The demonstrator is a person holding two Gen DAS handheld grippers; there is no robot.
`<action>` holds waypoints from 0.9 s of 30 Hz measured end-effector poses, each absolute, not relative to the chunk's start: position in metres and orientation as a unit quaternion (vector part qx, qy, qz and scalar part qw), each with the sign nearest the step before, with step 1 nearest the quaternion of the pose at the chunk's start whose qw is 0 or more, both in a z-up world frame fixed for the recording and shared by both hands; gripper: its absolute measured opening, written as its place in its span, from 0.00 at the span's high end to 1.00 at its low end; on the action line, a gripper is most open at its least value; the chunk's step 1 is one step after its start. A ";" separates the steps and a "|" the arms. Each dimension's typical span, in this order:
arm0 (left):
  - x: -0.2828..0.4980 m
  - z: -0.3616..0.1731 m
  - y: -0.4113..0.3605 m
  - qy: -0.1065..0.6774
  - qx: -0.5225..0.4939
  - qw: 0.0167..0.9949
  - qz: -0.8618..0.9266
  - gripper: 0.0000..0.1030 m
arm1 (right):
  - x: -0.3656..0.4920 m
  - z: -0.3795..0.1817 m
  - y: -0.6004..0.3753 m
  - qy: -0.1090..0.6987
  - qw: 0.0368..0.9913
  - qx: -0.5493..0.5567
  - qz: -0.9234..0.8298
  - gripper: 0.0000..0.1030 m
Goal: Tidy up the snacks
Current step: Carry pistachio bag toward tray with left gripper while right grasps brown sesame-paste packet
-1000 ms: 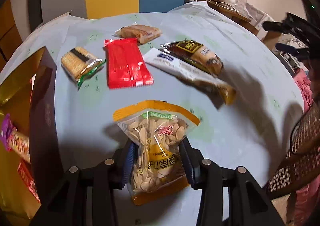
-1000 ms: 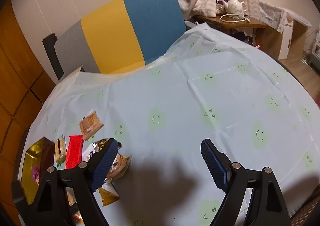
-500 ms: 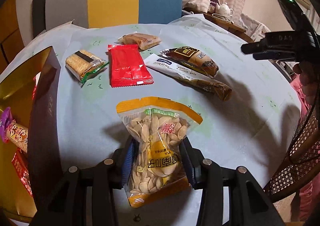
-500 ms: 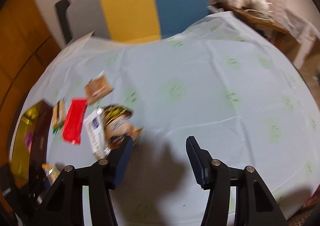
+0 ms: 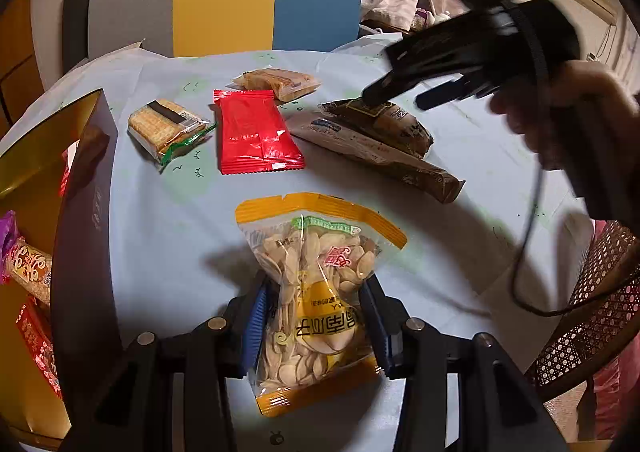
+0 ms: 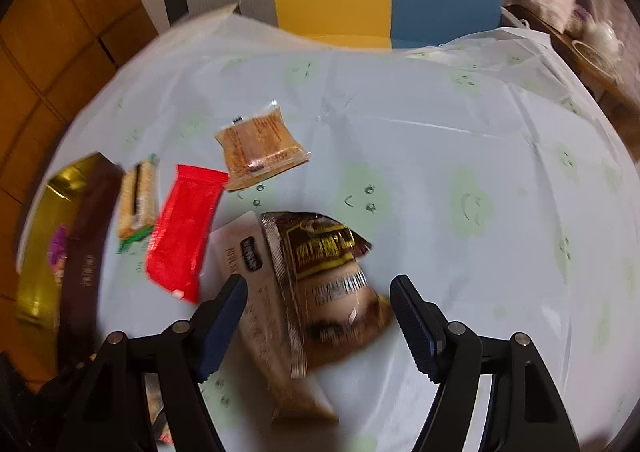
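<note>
Left gripper (image 5: 316, 326) pinches one melon-seed bag (image 5: 316, 304); right gripper (image 6: 318, 322), jaws just widened, straddles one brown snack pack (image 6: 332, 284) (five packets lie loose).

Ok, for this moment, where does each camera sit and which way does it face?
Left wrist: on the left gripper, angled down over the table; jaws shut on the clear orange-trimmed seed bag; the right gripper and the hand holding it show beyond.
Right wrist: on the right gripper, angled down, jaws just opening around the dark brown snack packet.
Shared: flat red foil packet, gold-lined box, brown packet.
</note>
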State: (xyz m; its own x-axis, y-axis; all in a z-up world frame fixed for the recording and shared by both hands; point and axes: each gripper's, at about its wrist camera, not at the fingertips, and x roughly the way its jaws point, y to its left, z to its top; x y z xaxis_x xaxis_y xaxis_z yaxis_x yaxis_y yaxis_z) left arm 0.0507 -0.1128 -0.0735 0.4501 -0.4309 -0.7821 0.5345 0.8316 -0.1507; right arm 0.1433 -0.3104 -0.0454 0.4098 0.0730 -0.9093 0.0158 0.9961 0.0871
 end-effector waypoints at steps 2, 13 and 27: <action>0.051 -0.073 -0.113 0.441 0.058 0.849 -0.285 0.55 | 0.155 -0.061 -0.309 0.561 0.827 0.030 0.010 0.28; 0.050 -0.074 -0.111 0.436 0.053 0.852 -0.285 0.54 | 0.132 -0.084 -0.338 0.588 0.807 0.026 -0.054 0.53; 0.046 -0.046 -0.102 0.433 0.036 0.846 -0.308 0.58 | 0.103 -0.089 -0.325 0.556 0.827 0.014 -0.082 0.53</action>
